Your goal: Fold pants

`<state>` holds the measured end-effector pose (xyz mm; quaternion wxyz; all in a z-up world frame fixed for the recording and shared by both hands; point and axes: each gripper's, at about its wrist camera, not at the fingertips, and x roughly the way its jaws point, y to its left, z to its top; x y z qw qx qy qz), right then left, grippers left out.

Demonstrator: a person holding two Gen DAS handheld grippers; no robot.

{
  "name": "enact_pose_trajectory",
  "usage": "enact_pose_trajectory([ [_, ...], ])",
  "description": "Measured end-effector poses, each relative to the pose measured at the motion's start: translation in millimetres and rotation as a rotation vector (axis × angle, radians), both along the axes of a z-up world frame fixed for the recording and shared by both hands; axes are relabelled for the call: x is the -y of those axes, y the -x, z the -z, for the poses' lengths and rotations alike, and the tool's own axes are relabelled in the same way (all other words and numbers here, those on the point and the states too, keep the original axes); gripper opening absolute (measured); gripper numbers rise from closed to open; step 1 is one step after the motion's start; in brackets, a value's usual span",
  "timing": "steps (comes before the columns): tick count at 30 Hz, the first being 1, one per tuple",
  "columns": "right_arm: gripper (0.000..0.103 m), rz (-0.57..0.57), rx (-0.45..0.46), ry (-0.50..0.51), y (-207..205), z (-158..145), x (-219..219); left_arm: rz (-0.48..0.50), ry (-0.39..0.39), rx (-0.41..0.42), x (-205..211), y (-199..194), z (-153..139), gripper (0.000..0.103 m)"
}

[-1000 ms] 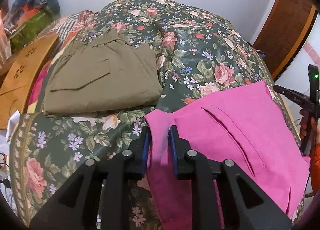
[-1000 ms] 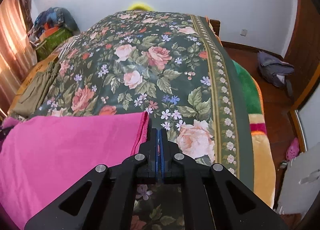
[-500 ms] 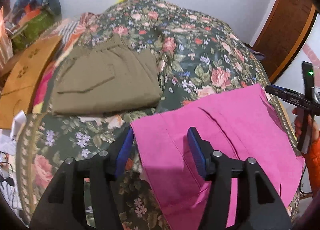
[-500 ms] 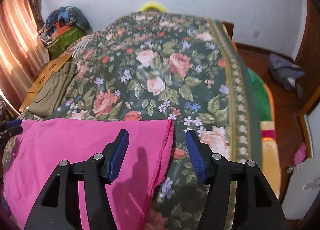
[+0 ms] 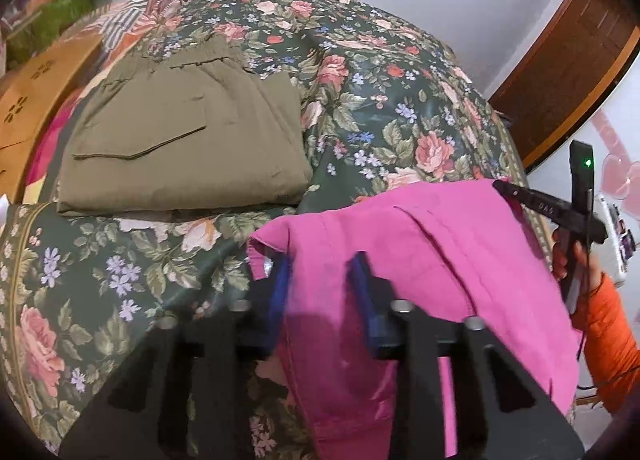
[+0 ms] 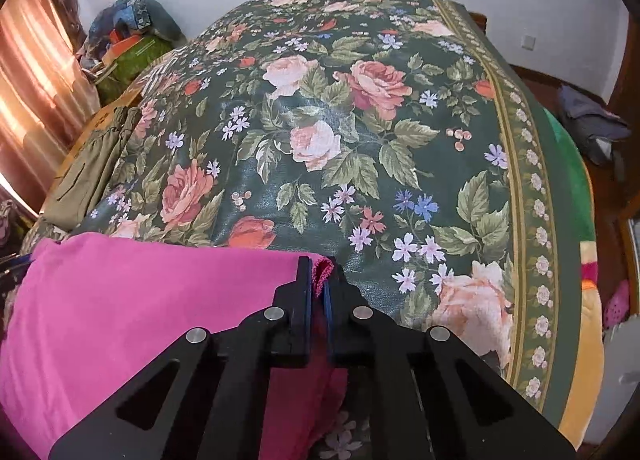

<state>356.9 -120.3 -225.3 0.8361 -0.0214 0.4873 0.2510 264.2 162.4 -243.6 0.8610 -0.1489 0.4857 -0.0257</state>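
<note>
Pink pants [image 5: 432, 260] lie at the near edge of a floral bedspread [image 5: 380, 100]. My left gripper [image 5: 320, 272] is blurred, its jaws apart around the pants' near left corner with pink cloth between them. In the right wrist view the pink pants [image 6: 132, 300] fill the lower left. My right gripper [image 6: 318, 272] is shut on their far right corner. The right gripper also shows in the left wrist view [image 5: 500, 185] at the pants' right edge.
Folded olive pants [image 5: 184, 140] lie at the bed's left side, also in the right wrist view [image 6: 92, 164]. A wooden board [image 5: 36, 100] and piled clothes [image 6: 132, 32] sit left of the bed. A wooden door [image 5: 580, 60] stands to the right.
Both grippers opened half a second ago. Now the right one has shut on the pants' corner and the left one has narrowed around the left corner, which has lifted and bunched.
</note>
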Motion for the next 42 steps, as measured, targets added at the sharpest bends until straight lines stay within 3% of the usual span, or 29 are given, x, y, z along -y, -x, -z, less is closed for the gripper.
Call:
enact_pose_trajectory([
  [4, 0.003, 0.016, 0.064, 0.038, 5.0, -5.1, 3.8, 0.020, -0.053, 0.019, 9.8, -3.3, -5.5, 0.008],
  [8, 0.002, 0.010, 0.143, 0.119, 6.6, -10.9, 0.7, 0.046, -0.156, 0.032, 23.0, -3.6, -6.6, 0.007],
  [16, 0.001, 0.016, 0.165, 0.191, -0.5, -2.8, 1.4, 0.037, -0.140, 0.001, 13.5, -4.5, 1.6, 0.007],
  [20, 0.003, 0.030, 0.176, 0.172, 1.5, -13.2, 2.6, -0.019, -0.152, -0.025, 5.1, -1.9, -3.4, 0.036],
  [22, 0.014, 0.047, 0.158, 0.174, 1.7, -21.8, 6.9, -0.050, -0.149, -0.005, -2.0, 6.2, -15.1, 0.038],
  [24, 0.041, 0.065, 0.157, 0.184, 5.9, -33.3, 12.0, -0.064, -0.154, 0.016, -4.4, 14.5, -26.4, 0.038],
  [26, 0.048, 0.052, 0.167, 0.141, 18.4, -47.6, 16.5, -0.061, -0.165, 0.038, -1.4, 25.0, -39.5, 0.038],
  [28, 0.048, 0.024, 0.167, 0.103, 34.1, -61.3, 17.5, -0.037, -0.164, 0.053, 7.7, 34.9, -50.0, 0.039],
  [33, 0.049, -0.049, 0.128, 0.052, 79.4, -77.0, 8.1, 0.039, -0.151, 0.075, 40.5, 51.3, -60.6, 0.063],
  [38, 0.057, -0.114, 0.074, 0.025, 133.0, -65.5, 1.3, 0.122, -0.186, 0.038, 73.6, 68.3, -37.5, 0.063],
  [40, 0.058, -0.120, 0.046, 0.036, 147.3, -54.7, 2.3, 0.121, -0.202, 0.003, 77.4, 75.1, -20.6, 0.064],
  [42, 0.057, -0.108, 0.019, 0.059, 161.2, -40.4, 6.2, 0.083, -0.173, 0.037, 68.5, 88.7, -14.2, 0.069],
])
